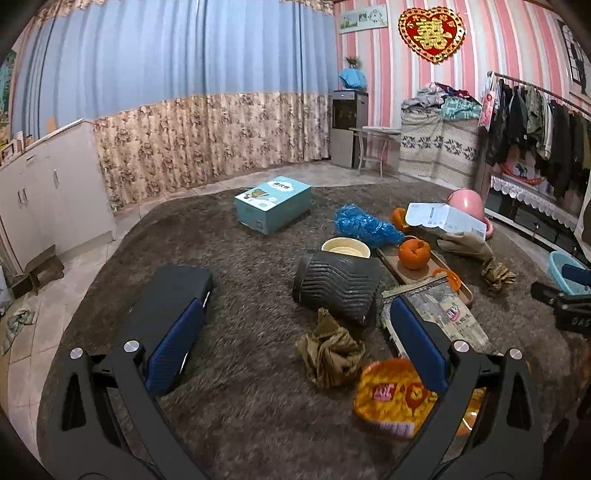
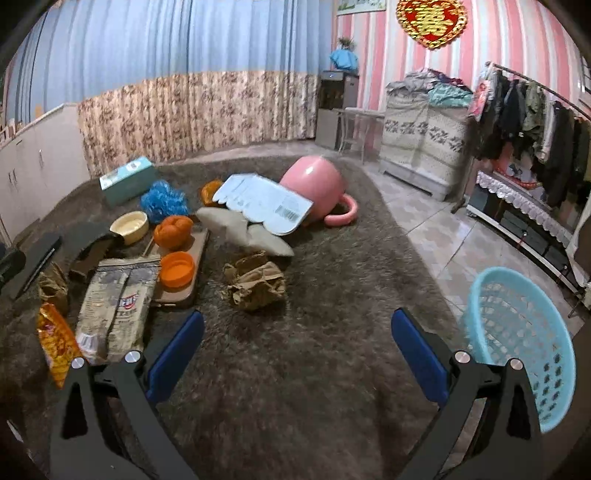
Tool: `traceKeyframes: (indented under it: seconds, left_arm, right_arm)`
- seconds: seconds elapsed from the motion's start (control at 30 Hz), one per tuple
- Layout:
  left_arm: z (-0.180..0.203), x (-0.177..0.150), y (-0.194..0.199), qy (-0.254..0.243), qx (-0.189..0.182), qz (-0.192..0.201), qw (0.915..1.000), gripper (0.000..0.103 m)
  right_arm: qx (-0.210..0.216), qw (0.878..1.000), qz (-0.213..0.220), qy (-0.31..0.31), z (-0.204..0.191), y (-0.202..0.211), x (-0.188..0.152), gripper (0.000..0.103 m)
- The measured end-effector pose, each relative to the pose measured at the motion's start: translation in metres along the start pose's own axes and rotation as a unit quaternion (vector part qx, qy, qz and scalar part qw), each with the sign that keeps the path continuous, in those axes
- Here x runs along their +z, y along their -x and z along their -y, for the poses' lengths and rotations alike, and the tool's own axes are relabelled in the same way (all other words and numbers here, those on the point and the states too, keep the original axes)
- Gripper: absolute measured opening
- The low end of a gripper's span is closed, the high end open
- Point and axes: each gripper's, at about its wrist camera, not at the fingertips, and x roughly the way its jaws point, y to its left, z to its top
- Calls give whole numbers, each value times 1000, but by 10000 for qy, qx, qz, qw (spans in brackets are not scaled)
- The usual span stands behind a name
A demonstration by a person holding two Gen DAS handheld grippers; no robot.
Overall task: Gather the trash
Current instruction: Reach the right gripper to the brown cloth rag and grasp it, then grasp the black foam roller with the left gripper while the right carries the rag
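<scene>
Both tongs, the left tongs and right tongs, hung apart and empty. Nothing looked collected: the basket near right seemed bare, while crumpled paper, snack bag and wrapper lay on the rug.

Gold double-happiness character on red heart hanging.

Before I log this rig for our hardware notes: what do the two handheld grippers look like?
Both match: the left gripper and right gripper each have two black angular linkage arms with triangular cut-outs, round silver pivot bolts, and flat blue ribbed finger pads. No cables, markings or sleeves are visible.
</scene>
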Motion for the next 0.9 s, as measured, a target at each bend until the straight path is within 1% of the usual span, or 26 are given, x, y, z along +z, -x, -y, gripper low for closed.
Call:
traceKeyframes:
  seconds: [0.13,0.2,0.27,0.33,0.37,0.4,0.43,0.47,0.5,0.6,0.7,0.77,0.9]
  left_arm:
    - [1,8,-18,-16,-83,-116,9999,98]
    - [3,9,-26,-50,-119,-192,9997,98]
    - [4,12,-36,-82,-179,-298,9994,98]
    - [4,15,-46,-103,-271,-381,9989,98]
    - [5,16,-50,-118,-311,-428,9985,98]
    - [7,17,-55,-137,-345,-475,9982,98]
    - [9,18,-61,-155,-409,-553,9975,98]
    - [10,19,-68,-153,-487,-641,9966,98]
    - [12,20,-73,-148,-564,-706,9958,98]
    - [19,20,-78,-246,-704,-711,9947,98]
    - [28,21,-86,-428,-782,-761,9931,98]
    - [31,20,-95,-452,-866,-901,9911,98]
    - [29,19,-109,-458,-874,-1100,9890,98]
  right_arm:
    - [-8,9998,-82,163,-12,-21,7,98]
    - [79,9998,-137,147,-14,-30,12,97]
    - [243,9993,-261,108,-15,-40,15,90]
    - [351,9986,-385,115,-17,-48,16,77]
    - [390,9983,-423,110,-18,-52,15,74]
    - [450,9978,-472,106,-19,-55,14,66]
    - [539,9971,-522,106,-20,-58,14,56]
    - [614,9965,-552,99,-20,-61,14,51]
    - [657,9963,-557,80,-20,-61,14,50]
    - [742,9963,-440,8,-17,-58,15,48]
    - [707,9971,-289,-42,-15,-51,17,47]
    - [675,9975,-188,-46,-16,-45,19,47]
    - [578,9983,-74,24,-17,-38,20,47]
